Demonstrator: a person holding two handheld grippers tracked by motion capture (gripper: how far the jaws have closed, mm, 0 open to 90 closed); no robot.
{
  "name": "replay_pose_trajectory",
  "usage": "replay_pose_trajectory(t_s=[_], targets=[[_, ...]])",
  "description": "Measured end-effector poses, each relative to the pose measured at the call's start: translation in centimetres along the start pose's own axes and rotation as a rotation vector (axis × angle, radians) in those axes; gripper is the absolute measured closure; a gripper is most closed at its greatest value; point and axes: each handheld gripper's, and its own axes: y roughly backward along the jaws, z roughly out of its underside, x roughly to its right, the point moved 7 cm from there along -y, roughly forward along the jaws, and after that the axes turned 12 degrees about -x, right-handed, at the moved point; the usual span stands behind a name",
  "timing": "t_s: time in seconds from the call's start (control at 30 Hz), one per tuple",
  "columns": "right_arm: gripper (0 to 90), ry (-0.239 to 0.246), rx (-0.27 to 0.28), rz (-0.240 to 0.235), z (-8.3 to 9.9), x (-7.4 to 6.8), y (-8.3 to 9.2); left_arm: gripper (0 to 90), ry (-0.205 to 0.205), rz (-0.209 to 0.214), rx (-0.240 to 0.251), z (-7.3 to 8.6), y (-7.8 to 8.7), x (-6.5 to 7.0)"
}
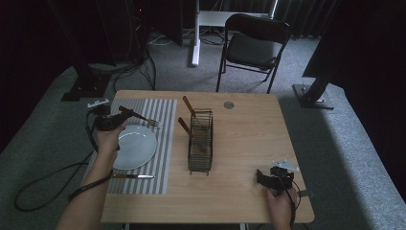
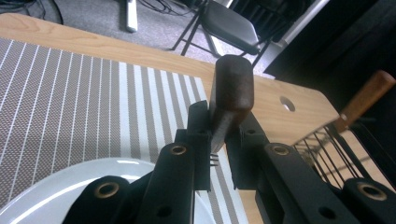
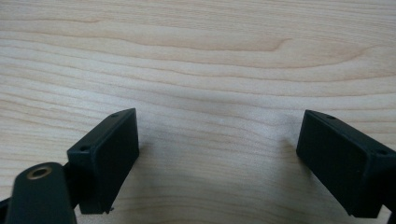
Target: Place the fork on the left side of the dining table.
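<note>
A: Left gripper (image 1: 116, 120)?
B: Jaws clamped on a wooden-handled fork (image 2: 229, 100), tines past the jaws, over the striped placemat (image 1: 158, 112) just beyond the white plate (image 1: 139, 153).
A: Right gripper (image 1: 268, 178)?
B: Jaws spread wide, nothing between them, bare desk (image 3: 210, 60) under them, well apart from the wire rack (image 1: 201, 143).

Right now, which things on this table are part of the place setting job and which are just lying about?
In the job:
left tool, shut on the fork
plate
striped placemat
knife
wire caddy

Lying about:
right tool, open on bare wood
folding chair
</note>
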Motion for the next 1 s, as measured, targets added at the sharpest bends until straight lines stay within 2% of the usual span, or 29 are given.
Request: replay_pose_trajectory(t_s=[0.07,0.17,0.27,0.37,0.43,0.5,0.57,0.6,0.67,0.7,0.77,0.8,0.83,0.93,0.97,1.0], targets=[[12.7,0.000,0.000,0.000,0.0,0.0,0.0,80.5,-0.008,-0.015,-0.003,-0.3,-0.5,-0.5],[12.6,0.000,0.000,0.000,0.0,0.0,0.0,80.5,0.020,-0.001,0.005,-0.8,-0.9,-1.1],[12.6,0.000,0.000,0.000,0.0,0.0,0.0,80.5,0.015,-0.024,0.016,-1.1,-1.2,-1.6],[12.7,0.000,0.000,0.000,0.0,0.0,0.0,80.5,0.018,-0.022,0.008,-1.1,-1.5,-1.9],[12.7,0.000,0.000,0.000,0.0,0.0,0.0,80.5,0.050,-0.001,0.004,-1.3,-1.9,-2.5],[12.7,0.000,0.000,0.000,0.0,0.0,0.0,80.5,0.043,-0.007,0.000,-1.3,-2.1,-2.7],[12.7,0.000,0.000,0.000,0.0,0.0,0.0,80.5,0.050,0.001,-0.002,-1.3,-2.2,-2.7],[13.0,-0.001,0.000,0.000,0.0,0.0,0.0,80.5,0.066,0.009,-0.015,-1.2,-2.5,-2.8],[13.0,-0.001,0.001,0.001,0.0,0.0,0.0,80.5,0.061,0.006,-0.022,-1.2,-2.8,-3.0],[13.0,-0.001,0.001,0.001,0.0,0.0,0.0,80.5,0.073,-0.002,-0.025,-1.1,-3.0,-3.2],[13.0,-0.001,0.001,0.001,0.0,0.0,0.0,80.5,0.083,0.011,-0.027,-1.1,-3.2,-3.3],[13.0,-0.001,0.001,0.001,0.0,0.0,0.0,80.5,0.088,-0.002,-0.043,-0.8,-3.7,-3.7],[13.1,-0.001,0.001,0.000,0.0,0.0,0.0,80.5,0.096,0.014,-0.041,-0.7,-3.9,-3.9],[13.1,-0.003,0.001,0.000,0.1,0.0,0.1,80.3,0.140,0.027,-0.006,-0.6,-4.2,-4.6],[13.1,-0.002,0.001,0.000,0.1,0.0,0.1,79.9,0.161,0.022,-0.003,-0.5,-4.3,-4.8],[13.1,-0.003,0.001,0.000,0.1,0.0,0.1,78.9,0.161,0.022,-0.003,-0.5,-4.3,-4.8]])
